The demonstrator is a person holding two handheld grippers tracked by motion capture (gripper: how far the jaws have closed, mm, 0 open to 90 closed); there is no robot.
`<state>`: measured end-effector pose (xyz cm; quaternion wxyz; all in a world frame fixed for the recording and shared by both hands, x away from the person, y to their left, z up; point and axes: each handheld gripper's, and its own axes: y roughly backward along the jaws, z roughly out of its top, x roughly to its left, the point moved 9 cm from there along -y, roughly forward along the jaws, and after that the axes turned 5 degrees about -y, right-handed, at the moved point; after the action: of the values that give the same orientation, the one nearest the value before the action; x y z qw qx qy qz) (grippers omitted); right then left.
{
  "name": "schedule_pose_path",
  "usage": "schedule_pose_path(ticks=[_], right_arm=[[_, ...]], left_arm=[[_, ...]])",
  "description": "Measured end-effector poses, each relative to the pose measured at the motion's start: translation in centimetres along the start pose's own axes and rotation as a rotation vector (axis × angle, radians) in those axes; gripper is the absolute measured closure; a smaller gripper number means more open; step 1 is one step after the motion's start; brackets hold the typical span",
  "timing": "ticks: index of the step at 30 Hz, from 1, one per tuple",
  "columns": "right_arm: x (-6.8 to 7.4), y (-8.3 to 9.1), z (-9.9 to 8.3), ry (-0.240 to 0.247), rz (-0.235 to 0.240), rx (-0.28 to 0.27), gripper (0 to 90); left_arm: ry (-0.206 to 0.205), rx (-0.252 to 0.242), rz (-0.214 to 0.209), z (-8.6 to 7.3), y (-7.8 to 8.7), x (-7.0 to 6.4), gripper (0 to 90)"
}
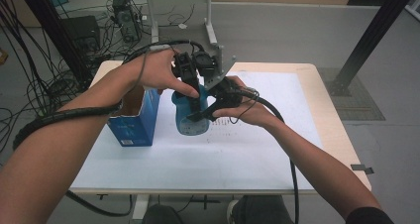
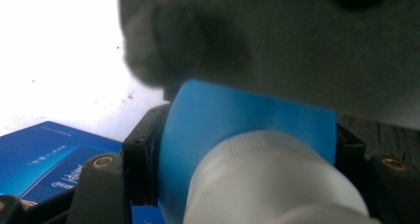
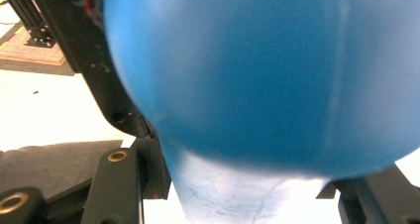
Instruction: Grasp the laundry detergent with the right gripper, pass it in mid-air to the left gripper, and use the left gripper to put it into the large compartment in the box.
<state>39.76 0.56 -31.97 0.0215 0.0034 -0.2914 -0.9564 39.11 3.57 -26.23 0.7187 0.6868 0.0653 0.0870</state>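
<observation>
Just left of the blue bottle, an opened blue carton stands upright on the white sheet that covers the desk, its top flaps spread and its inside hidden from the high view. The bottle stands close beside the carton, apparently on the sheet, and both tools are on it at once. The left tool comes down from above the bottle and, in the left gripper view, its black jaws are closed on the blue shoulder just under the white ribbed cap. To the right of the bottle, the right tool reaches in from the side, and the right gripper view shows its jaws pressed against the paler lower part of the body beneath the wide blue bulge. So the bottle is out of the carton and firmly held at two heights; I judge that the work now in hand concerns the cap, which is on and looks unturned. Whether the aim is opening the bottle or returning it to the carton cannot be told.
</observation>
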Motion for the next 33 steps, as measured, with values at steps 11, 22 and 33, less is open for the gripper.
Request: schedule_pose_path(ticks=[11,22,33], right_arm=[[-0.12,-0.10,0.02,0.000,0.002,-0.006,42.2],[-0.18,0.00,-0.02,-0.007,0.002,-0.014,42.1],[-0.21,0.19,0.00,-0.008,-0.003,-0.022,42.0]], left_arm=[[-0.005,0.006,0.003,-0.01,0.01,0.10,35.3],[-0.009,0.008,0.010,0.18,0.03,0.17,35.4],[-0.013,0.012,0.018,0.39,0.18,0.16,35.5]])
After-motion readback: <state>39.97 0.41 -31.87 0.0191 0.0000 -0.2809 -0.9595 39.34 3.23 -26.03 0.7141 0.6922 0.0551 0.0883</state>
